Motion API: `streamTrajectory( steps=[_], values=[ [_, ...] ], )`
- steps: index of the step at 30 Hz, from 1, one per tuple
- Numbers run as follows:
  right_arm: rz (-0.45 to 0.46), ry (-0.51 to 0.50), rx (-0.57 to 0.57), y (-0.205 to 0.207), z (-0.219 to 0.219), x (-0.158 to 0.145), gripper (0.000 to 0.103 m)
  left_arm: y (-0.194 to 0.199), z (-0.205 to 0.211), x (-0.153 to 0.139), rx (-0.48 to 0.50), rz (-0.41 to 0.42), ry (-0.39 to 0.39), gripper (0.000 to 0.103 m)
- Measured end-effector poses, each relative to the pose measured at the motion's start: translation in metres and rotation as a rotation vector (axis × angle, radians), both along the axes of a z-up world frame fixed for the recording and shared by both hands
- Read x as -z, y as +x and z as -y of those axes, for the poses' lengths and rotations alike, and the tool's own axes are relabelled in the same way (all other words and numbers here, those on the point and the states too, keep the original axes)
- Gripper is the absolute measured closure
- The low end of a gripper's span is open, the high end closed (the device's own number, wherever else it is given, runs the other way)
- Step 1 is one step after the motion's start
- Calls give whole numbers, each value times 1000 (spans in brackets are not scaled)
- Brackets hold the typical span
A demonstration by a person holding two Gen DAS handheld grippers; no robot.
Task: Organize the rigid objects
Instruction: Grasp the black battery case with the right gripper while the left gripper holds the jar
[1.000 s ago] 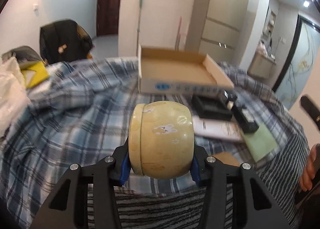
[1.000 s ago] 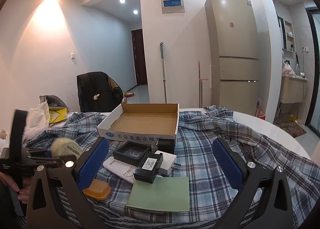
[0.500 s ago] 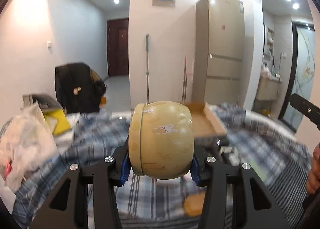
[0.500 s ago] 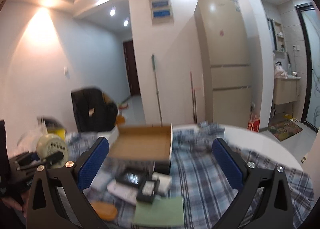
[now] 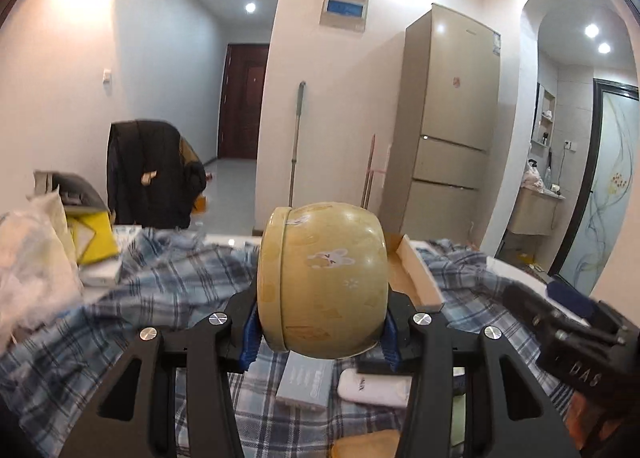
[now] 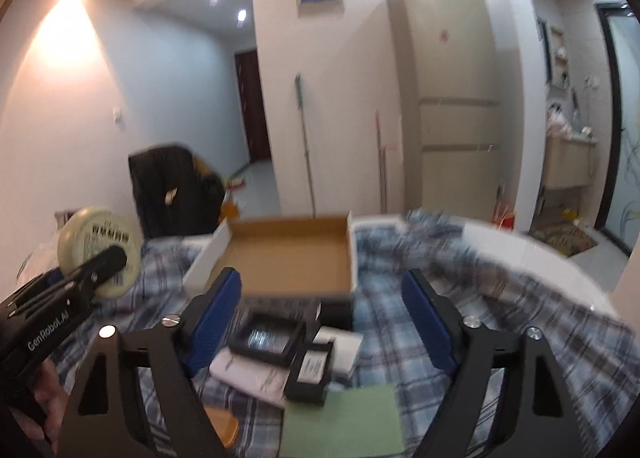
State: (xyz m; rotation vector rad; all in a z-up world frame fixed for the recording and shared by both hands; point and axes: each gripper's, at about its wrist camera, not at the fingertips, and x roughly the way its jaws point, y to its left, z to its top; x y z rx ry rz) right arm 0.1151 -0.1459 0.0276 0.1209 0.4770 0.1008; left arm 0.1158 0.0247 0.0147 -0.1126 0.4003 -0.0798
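Observation:
My left gripper (image 5: 320, 330) is shut on a round yellow tin (image 5: 324, 278) with a rabbit print, held in the air above the checked cloth. The tin also shows at the left of the right wrist view (image 6: 100, 250). My right gripper (image 6: 324, 318) is open and empty above a cluster of small items: a black box (image 6: 266, 338), a white remote (image 6: 248, 376), a small black box (image 6: 312, 372) and a green pad (image 6: 344, 422). An open cardboard box (image 6: 288, 254) stands behind them, empty.
A white remote (image 5: 374, 388), a pale blue box (image 5: 306, 384) and an orange piece (image 5: 366, 446) lie below the tin. A white bag (image 5: 28, 258) and a yellow item (image 5: 94, 240) sit at the left. A fridge (image 5: 448, 129) stands behind.
Both grippers have tilted upward and lifted, so more of the room shows. The left gripper carried the tin up and toward the cardboard box. The right gripper stayed open.

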Motion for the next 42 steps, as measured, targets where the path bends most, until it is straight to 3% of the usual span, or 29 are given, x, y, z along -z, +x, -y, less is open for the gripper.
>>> streamTrajectory(
  steps=[6, 8, 11, 17, 21, 28, 33, 42],
  values=[
    [-188, -8, -53, 17, -13, 42, 29, 12, 1, 30, -10, -62, 31, 53],
    [-248, 10, -77, 24, -15, 52, 37, 12, 1, 32, 3, -68, 28, 53],
    [-292, 23, -94, 31, -15, 59, 49, 11, 0, 33, 1, -63, 26, 53],
    [-381, 18, -92, 44, -15, 77, 51, 12, 0, 35, 0, -81, 16, 53],
    [-410, 16, -82, 48, -16, 83, 66, 12, -1, 34, 0, -77, 15, 53],
    [-435, 7, -113, 43, -13, 79, 68, 10, 1, 32, -2, -62, 20, 53],
    [-478, -53, -143, 29, -5, 76, 70, 9, 1, 32, 3, -58, 26, 53],
    [-488, -30, -122, 6, 18, 81, 69, 9, 1, 31, 5, -56, 26, 53]
  ],
)
